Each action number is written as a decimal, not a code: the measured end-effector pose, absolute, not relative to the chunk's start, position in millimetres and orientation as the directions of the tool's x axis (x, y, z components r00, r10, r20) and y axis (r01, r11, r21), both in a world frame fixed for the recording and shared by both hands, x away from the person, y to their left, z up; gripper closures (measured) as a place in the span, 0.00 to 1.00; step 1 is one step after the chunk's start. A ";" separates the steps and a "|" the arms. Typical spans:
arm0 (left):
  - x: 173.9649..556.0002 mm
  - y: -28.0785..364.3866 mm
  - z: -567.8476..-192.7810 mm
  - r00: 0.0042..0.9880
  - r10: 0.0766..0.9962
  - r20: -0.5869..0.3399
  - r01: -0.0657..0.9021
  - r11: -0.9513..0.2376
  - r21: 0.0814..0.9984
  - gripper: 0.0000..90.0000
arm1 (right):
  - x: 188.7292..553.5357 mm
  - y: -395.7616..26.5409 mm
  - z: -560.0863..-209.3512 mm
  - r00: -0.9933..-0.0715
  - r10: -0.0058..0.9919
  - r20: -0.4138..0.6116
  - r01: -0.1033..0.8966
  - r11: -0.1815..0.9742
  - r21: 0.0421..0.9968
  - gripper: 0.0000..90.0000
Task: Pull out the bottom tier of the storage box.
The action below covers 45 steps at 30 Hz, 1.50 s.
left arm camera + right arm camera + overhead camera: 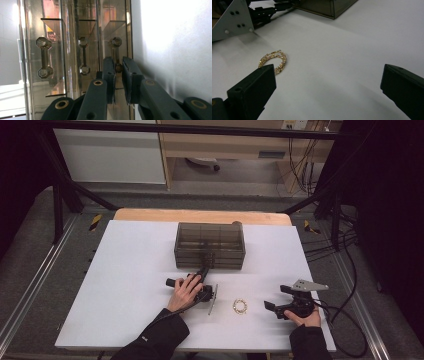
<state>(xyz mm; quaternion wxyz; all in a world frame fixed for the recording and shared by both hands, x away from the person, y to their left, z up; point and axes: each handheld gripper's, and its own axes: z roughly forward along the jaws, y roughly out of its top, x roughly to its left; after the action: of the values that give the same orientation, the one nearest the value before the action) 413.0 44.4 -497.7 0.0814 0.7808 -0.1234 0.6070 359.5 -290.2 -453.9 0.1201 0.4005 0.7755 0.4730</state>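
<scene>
Between the two black jaws of the left gripper (pixel 118 75) sits a drawer handle (pixel 115 53) shaped like a small dumbbell. The jaws are squeezed in close on it, with just a thin gap showing low in the middle of the left gripper view. The handle stands up and down in that view, and the jaws come at it from below, one on each side of its thin bar. Two more handles (pixel 45 58) like it sit to the left, on the same smoky see-through drawer box (pixel 210 245).

From the high view, the left gripper (pixel 202 272) points up the frame, right at the front of the box in the middle. The left hand (pixel 186 292) is just below it.

My guess is that the next move is a pull back toward the person, straight down the frame, so the drawer slides out. The pull should go the same way the jaws point, or the handle may slip.

Low and right of the middle, a small gold chain (pixel 240 306) lies coiled on the white table (pixel 125 285). The right gripper (pixel 277 301) waits just to the right of it, with its jaws wide open and nothing in them. In the right gripper view the chain (pixel 272 61) lies up and to the left of the jaws, close to the left jaw tip. The right hand (pixel 305 319) is much nearer the chain than the left hand is.
</scene>
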 end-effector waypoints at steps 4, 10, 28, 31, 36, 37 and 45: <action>411.5 45.1 -498.1 0.232 -0.090 0.969 -0.304 -0.953 -0.016 0.90 | 359.4 -290.2 -453.8 -0.650 0.735 0.193 0.509 0.232 0.829 0.01; 407.6 46.3 -497.2 0.245 -0.102 0.964 -0.302 -0.953 -0.024 0.90 | 359.3 -290.1 -453.8 -0.650 0.734 0.194 0.509 0.233 0.829 0.01; 410.5 51.2 -490.8 0.297 -0.047 0.954 -0.326 -0.944 0.055 0.67 | 359.3 -290.1 -453.9 -0.650 0.735 0.193 0.512 0.235 0.826 0.01; 412.8 52.3 -490.8 0.309 -0.034 0.950 -0.326 -0.943 0.072 0.68 | 359.5 -290.0 -454.0 -0.651 0.735 0.192 0.510 0.236 0.827 0.01; 416.5 51.8 -489.3 0.323 -0.028 0.946 -0.314 -0.946 0.079 0.67 | 359.3 -289.9 -453.9 -0.650 0.735 0.194 0.512 0.235 0.826 0.01; 417.3 51.7 -489.3 0.325 -0.028 0.945 -0.315 -0.946 0.081 0.67 | 359.2 -290.0 -453.8 -0.650 0.735 0.194 0.512 0.235 0.826 0.01; 419.3 51.4 -489.5 0.342 -0.026 0.939 -0.310 -0.947 0.087 0.70 | 359.3 -290.0 -453.9 -0.650 0.735 0.193 0.512 0.236 0.826 0.01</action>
<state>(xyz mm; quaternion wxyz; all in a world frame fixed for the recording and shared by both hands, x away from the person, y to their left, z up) 419.3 51.4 -489.5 0.1258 0.8095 -0.1035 0.5641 359.3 -290.0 -453.9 0.1186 0.4012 0.7770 0.4704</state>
